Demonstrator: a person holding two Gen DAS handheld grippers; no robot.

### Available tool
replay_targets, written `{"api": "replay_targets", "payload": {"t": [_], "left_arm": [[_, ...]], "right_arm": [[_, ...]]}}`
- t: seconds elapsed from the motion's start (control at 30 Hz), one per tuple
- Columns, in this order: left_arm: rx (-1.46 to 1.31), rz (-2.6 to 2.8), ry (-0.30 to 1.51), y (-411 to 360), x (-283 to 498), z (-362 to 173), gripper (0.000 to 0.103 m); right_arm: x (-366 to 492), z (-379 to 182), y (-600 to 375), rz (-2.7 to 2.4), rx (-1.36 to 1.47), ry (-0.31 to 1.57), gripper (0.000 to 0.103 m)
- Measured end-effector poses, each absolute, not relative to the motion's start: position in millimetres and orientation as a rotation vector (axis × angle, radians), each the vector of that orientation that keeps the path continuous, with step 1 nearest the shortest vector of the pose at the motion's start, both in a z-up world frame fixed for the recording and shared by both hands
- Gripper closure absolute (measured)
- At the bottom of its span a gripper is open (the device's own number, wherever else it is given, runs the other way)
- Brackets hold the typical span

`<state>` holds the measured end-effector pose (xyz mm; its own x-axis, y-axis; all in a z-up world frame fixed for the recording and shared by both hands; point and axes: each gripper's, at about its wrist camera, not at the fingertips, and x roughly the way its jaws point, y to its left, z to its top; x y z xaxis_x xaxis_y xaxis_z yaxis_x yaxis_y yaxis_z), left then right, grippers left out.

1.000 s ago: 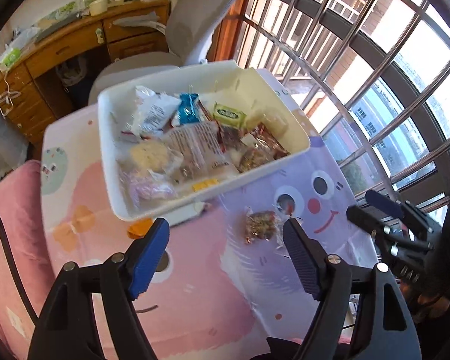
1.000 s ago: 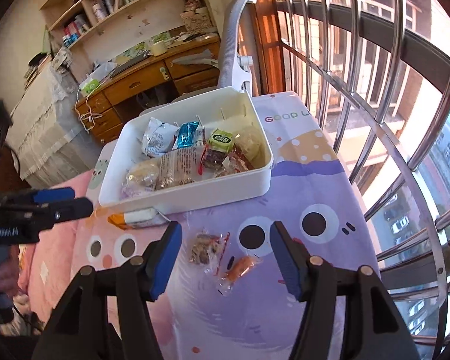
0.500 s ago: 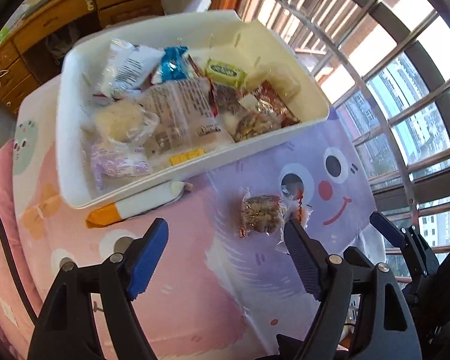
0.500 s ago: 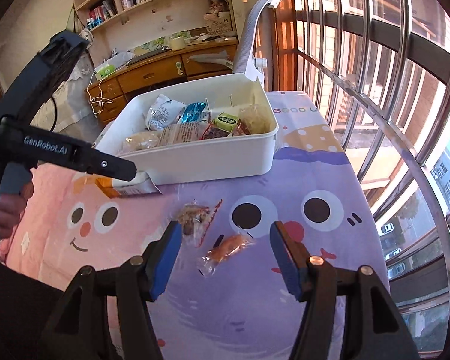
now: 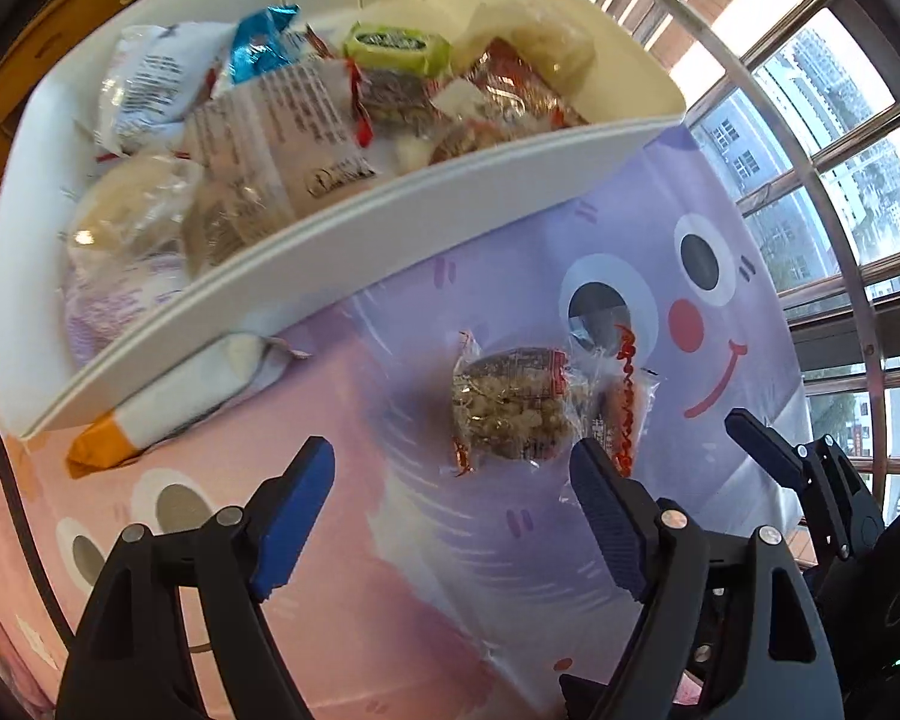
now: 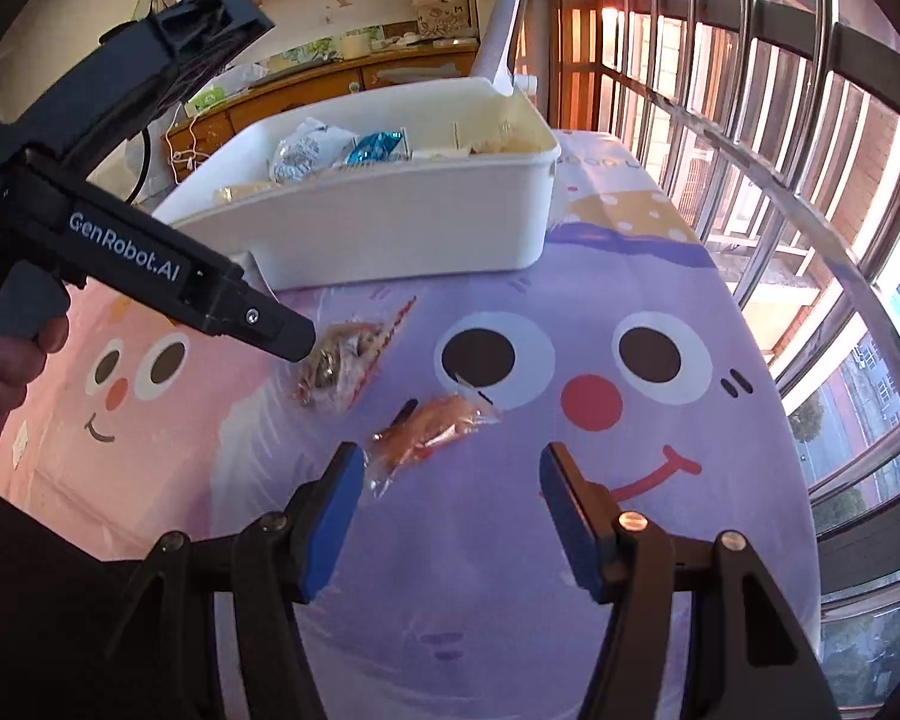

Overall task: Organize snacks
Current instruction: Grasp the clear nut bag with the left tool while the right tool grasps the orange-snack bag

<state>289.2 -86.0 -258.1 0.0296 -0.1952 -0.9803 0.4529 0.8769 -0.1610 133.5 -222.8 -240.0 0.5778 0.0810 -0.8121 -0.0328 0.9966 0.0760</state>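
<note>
A: Where are the loose snacks placed?

B: Two are left on the purple-and-pink cartoon-face tablecloth (image 6: 660,540), in front of the white plastic snack tub (image 6: 390,228). The clear-wrapped brown nut cluster with red edging (image 5: 510,414) is seen just ahead of the left gripper (image 5: 450,498), nearer its right finger; the clear-wrapped orange sweet (image 6: 432,426) lies beside it, just ahead of the right gripper (image 6: 450,498) and close to its left finger. An orange-tipped white packet (image 5: 168,402) is tucked against the tub's near wall.

A: And the jaws?

B: Both pairs are held apart with nothing between the pads — neither wrapper is touched.

A: How should the pieces be expected to handle?

B: Both are judged light, the film crinkly and slippery. The nut cluster is probably brittle, so it is best pinched gently across its firm middle, not by the loose twisted ends — the film could slide or tear there
</note>
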Motion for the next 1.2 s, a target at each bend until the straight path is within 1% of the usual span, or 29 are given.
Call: {"api": "replay_targets", "payload": {"t": [0.3, 0.8, 0.93, 1.0, 1.03, 1.1, 1.17, 1.2], "left_arm": [[0.235, -0.505, 1.488, -102, 292, -281, 0.022], [0.156, -0.511, 1.521, -129, 297, -298, 0.022], [0.121, -0.508, 1.528, -132, 300, -299, 0.028], [0.105, -0.510, 1.529, -134, 300, -299, 0.034], [0.102, -0.511, 1.526, -135, 299, -298, 0.035], [0.096, -0.515, 1.515, -137, 300, -297, 0.044], [0.090, -0.515, 1.517, -139, 300, -297, 0.047], [0.084, -0.515, 1.518, -138, 299, -296, 0.048]], "right_arm": [[143, -256, -224, 0.090, 0.073, 0.967, 0.041], [152, -267, -221, 0.152, 0.073, 1.000, 0.042], [153, -268, -222, 0.162, 0.085, 1.004, 0.042], [153, -268, -222, 0.169, 0.102, 1.005, 0.044], [154, -268, -223, 0.175, 0.112, 1.007, 0.046], [155, -268, -223, 0.175, 0.115, 1.004, 0.049], [156, -268, -223, 0.175, 0.116, 1.003, 0.054], [156, -268, -224, 0.180, 0.125, 1.001, 0.055]]}}
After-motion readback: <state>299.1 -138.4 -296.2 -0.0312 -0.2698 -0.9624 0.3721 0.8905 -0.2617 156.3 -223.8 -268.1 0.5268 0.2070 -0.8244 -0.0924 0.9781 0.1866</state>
